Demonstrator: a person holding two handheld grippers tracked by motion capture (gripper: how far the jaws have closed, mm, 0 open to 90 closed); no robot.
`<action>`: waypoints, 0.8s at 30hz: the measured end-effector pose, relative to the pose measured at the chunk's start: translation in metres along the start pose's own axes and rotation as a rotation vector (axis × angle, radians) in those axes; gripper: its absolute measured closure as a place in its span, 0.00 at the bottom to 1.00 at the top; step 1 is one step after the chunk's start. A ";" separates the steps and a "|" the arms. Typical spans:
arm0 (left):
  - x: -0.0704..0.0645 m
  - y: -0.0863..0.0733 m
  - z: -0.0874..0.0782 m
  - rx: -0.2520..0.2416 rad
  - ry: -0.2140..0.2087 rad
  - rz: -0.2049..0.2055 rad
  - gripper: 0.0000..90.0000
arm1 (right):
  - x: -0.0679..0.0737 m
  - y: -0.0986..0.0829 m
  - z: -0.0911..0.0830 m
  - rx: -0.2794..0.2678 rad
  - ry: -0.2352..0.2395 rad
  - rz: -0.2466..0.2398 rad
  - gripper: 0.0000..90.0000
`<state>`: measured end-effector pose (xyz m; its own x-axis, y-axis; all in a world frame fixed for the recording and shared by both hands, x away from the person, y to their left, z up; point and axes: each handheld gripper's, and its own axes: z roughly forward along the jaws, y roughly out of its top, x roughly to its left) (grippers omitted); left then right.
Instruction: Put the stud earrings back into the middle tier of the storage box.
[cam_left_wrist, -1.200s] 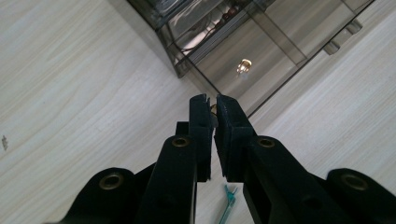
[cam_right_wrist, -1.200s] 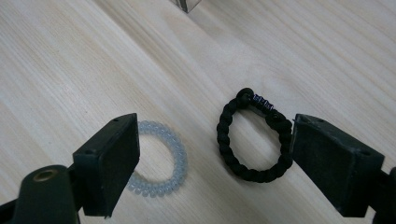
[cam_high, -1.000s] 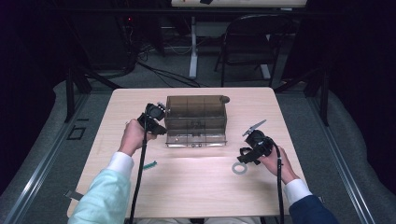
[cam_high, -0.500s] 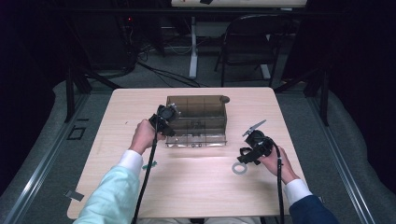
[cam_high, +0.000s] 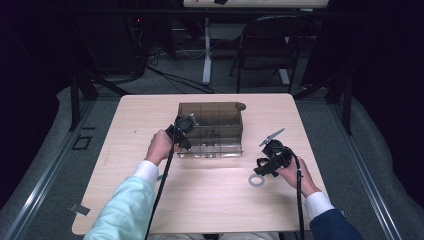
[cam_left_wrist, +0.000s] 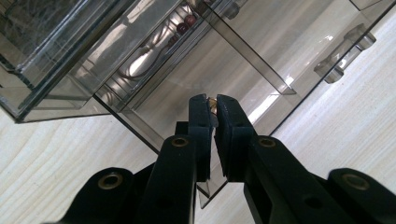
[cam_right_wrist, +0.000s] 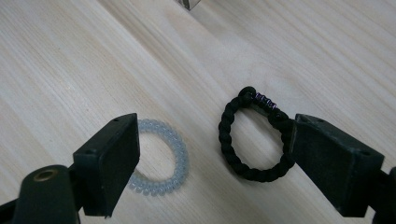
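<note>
Left tongs (cam_left_wrist: 212, 105), at frame centre, pinch a small gold item (cam_left_wrist: 212, 101) over the organizer's open drawer (cam_left_wrist: 261, 42); right tongs (cam_right_wrist: 210, 154) gape around a black bracelet (cam_right_wrist: 252, 140) on the worktop (cam_right_wrist: 70, 56). Releasing off-centre could drop the item outside the drawer.

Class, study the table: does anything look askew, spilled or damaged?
Nothing stands out. The clear organiser stands upright; the black braided bracelet and clear coil hair tie lie flat, apart, on the table.
</note>
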<state>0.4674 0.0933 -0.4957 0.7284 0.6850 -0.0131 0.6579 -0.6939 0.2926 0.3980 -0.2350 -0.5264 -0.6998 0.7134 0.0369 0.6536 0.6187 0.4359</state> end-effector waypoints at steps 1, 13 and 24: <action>0.000 0.000 0.000 -0.003 0.002 0.000 0.94 | 0.000 0.000 0.000 0.000 0.001 0.000 0.17; 0.001 -0.001 -0.002 -0.011 0.010 -0.003 0.88 | 0.000 0.000 0.000 0.003 0.001 -0.001 0.17; 0.001 -0.001 -0.010 -0.041 -0.003 0.000 0.73 | 0.000 0.000 0.000 0.000 0.001 0.001 0.17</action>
<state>0.4654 0.0965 -0.4868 0.7292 0.6841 -0.0163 0.6495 -0.6845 0.3311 0.3979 -0.2346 -0.5263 -0.6996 0.7136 0.0378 0.6540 0.6180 0.4363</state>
